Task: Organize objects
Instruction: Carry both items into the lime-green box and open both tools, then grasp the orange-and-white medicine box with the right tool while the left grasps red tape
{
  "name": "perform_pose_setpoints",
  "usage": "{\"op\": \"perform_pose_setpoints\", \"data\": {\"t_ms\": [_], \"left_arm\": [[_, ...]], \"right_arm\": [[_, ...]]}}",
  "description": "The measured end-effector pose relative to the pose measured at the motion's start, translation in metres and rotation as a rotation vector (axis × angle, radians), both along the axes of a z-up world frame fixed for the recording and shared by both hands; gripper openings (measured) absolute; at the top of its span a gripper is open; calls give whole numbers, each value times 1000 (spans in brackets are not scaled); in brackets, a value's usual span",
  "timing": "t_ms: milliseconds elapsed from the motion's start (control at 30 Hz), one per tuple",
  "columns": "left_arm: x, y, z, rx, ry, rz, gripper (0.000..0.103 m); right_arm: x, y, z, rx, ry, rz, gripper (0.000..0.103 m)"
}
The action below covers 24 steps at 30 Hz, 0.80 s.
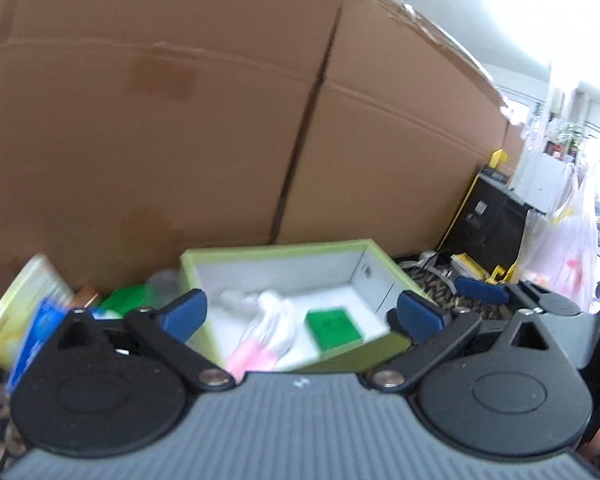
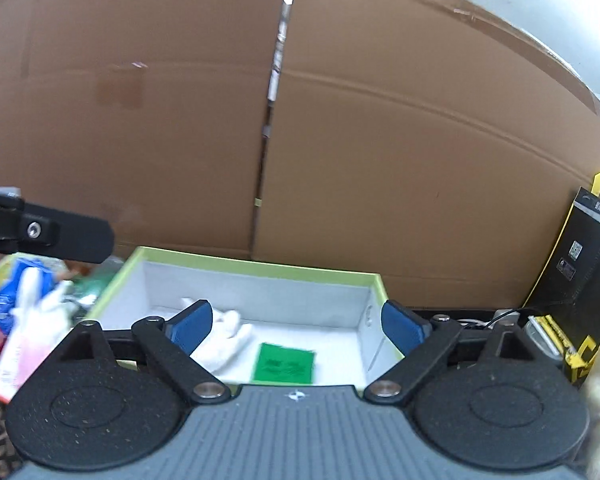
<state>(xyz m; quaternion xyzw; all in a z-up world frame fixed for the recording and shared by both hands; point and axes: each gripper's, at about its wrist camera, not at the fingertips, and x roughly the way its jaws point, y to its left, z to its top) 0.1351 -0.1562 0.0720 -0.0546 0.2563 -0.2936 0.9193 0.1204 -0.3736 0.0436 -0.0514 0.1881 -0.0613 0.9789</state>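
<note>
Right wrist view: a glove (image 2: 220, 336) and green packet (image 2: 284, 364) are already boxed (image 2: 260, 266); left clutter (image 2: 24, 300) is left; both grippers (image 2: 296, 324) (image 1: 300, 312) are held wide, empty

Cardboard wall (image 2: 380, 128), black-yellow package (image 2: 584, 264), plastic bag (image 1: 568, 240)

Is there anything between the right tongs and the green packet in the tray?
Nothing visible. The open right tongs face the flat green packet directly; the white glove lies left of it in the lime-rimmed white tray.
</note>
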Motion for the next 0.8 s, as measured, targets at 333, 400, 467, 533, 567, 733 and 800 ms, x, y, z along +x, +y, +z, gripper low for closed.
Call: {"op": "perform_pose_setpoints", "data": {"t_ms": [333, 400, 467, 533, 567, 733, 800], "left_arm": [[-48, 91, -65, 17, 152, 204, 103], [-50, 104, -81, 25, 183, 247, 103], [-53, 118, -95, 39, 209, 286, 103], [-53, 131, -104, 57, 230, 327, 103], [-54, 137, -106, 64, 234, 347, 103], [-53, 163, -107, 53, 243, 403, 103], [-53, 171, -106, 45, 239, 420, 103]], "right_arm": [[-52, 61, -37, 133, 37, 108, 95], [-55, 73, -51, 152, 73, 136, 95], [-48, 87, -64, 165, 111, 166, 95], [-49, 99, -79, 183, 150, 185, 95], [-47, 105, -84, 198, 171, 192, 95], [-44, 141, -93, 239, 210, 250, 95], [-37, 160, -93, 227, 220, 271, 95]]}}
